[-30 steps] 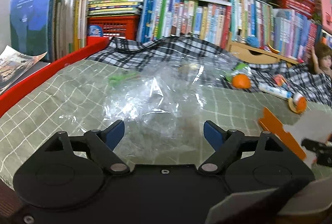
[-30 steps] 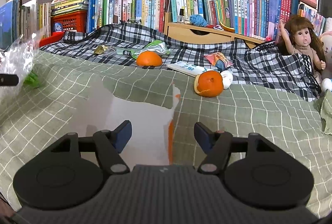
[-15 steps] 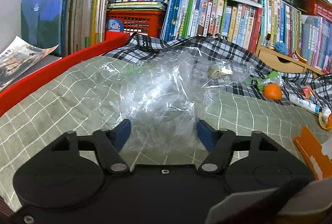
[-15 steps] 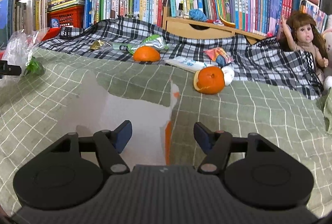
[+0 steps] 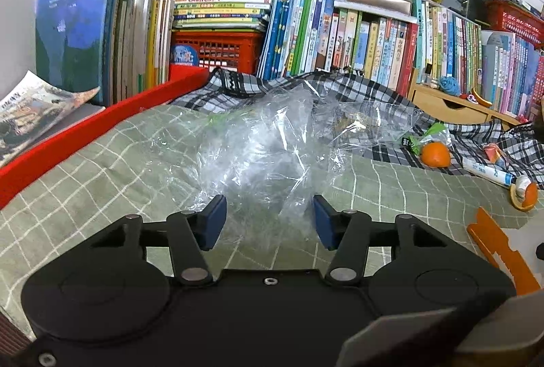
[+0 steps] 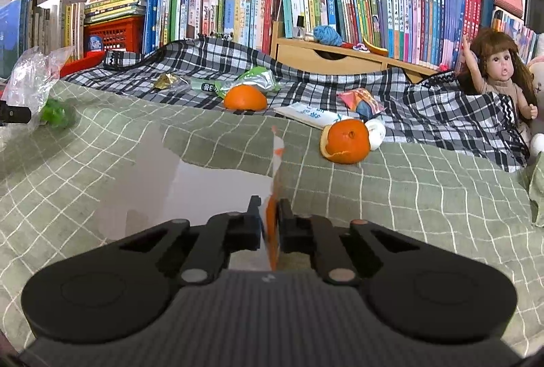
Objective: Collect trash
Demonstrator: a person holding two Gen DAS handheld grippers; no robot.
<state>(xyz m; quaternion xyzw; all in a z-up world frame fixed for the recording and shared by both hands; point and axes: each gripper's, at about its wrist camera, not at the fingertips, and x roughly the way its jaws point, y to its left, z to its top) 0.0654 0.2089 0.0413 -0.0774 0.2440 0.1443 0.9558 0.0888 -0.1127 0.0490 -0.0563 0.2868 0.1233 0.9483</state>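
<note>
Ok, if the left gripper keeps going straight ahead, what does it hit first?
The clear plastic bag, most likely: it sits crumpled between the left gripper fingers' tips and just ahead. Whether the pads touch it already is unclear.

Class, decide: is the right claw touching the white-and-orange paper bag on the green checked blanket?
Touching. The right wrist view shows the right claw shut on the white-and-orange paper bag's orange edge, both pads pressing it.
</note>
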